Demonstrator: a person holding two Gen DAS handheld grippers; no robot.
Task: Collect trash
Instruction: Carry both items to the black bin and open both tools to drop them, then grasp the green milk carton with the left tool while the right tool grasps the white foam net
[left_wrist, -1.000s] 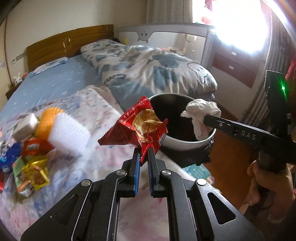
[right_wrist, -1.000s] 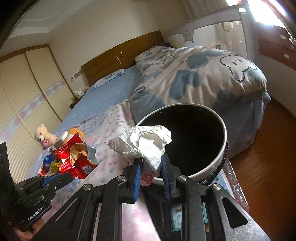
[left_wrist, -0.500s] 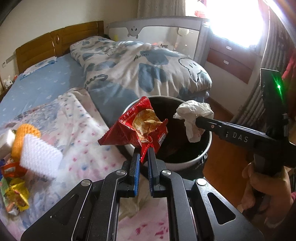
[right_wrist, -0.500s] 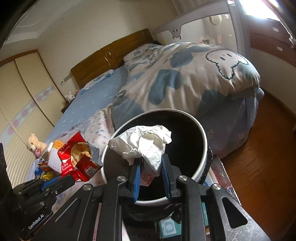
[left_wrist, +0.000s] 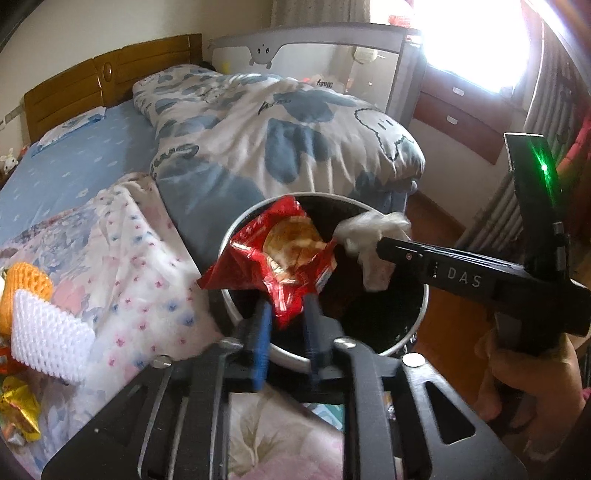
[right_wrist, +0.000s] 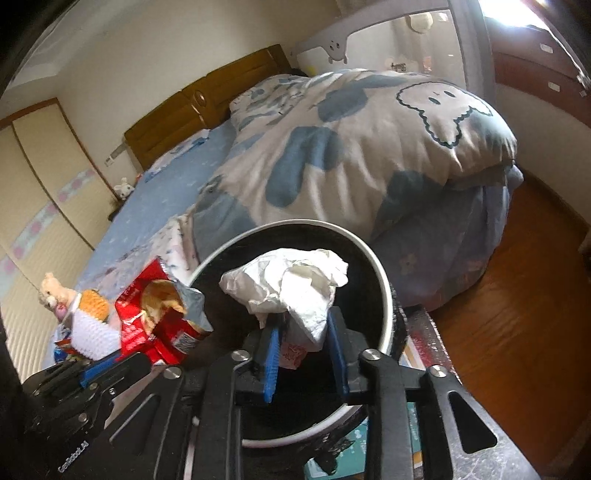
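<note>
Left wrist: chip bag (left_wrist: 286, 254) btwn parted left gripper (left_wrist: 286, 325) fingers, over bin (left_wrist: 419, 314).

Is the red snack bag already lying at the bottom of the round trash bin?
No, the crinkly red snack bag hangs above the round white-rimmed trash bin, between the fingers of the left gripper.

Glossy red foil snack bag (left_wrist: 280, 254) and crumpled white paper (right_wrist: 295, 284) above a smooth, white-rimmed bin (right_wrist: 384, 288); soft printed cotton quilt (right_wrist: 369, 147), varnished wooden headboard (left_wrist: 103, 88), matt black plastic hand-held gripper (left_wrist: 286, 314).
</note>
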